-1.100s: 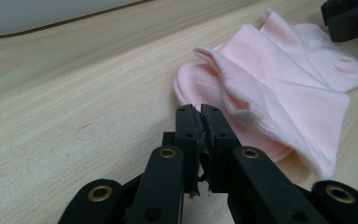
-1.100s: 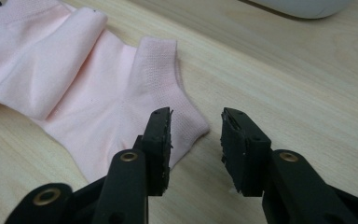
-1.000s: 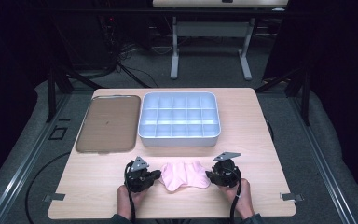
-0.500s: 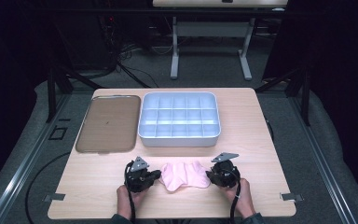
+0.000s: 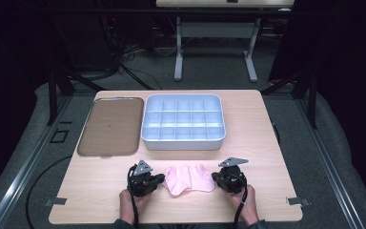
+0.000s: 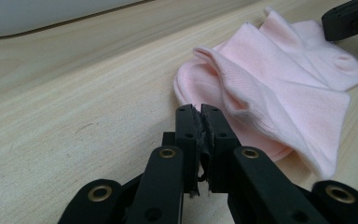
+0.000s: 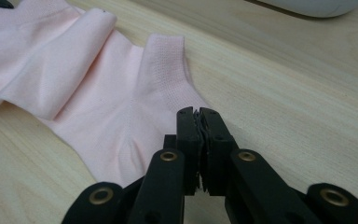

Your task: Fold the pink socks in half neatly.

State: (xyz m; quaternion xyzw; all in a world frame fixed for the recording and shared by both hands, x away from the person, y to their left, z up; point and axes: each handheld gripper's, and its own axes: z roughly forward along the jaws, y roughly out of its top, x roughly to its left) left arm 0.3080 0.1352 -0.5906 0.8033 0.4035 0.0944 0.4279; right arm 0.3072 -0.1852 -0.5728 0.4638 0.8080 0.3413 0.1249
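Note:
A pink sock (image 5: 189, 178) lies crumpled near the table's front edge, between the two grippers. My left gripper (image 5: 161, 179) rests on the wood just left of it. In the left gripper view its jaws (image 6: 198, 109) are shut, with the sock (image 6: 270, 93) beside them and no cloth seen between the pads. My right gripper (image 5: 214, 178) sits at the sock's right end. Its jaws (image 7: 198, 112) have just been closing and now stand shut at the sock's (image 7: 98, 93) edge, with no cloth visible between them.
A pale grey compartment box (image 5: 183, 144) stands behind the sock at mid table, and a flat brown tray (image 5: 112, 126) lies to its left. The person's hands hold both grippers at the front edge. Bare wood runs along either side of the sock.

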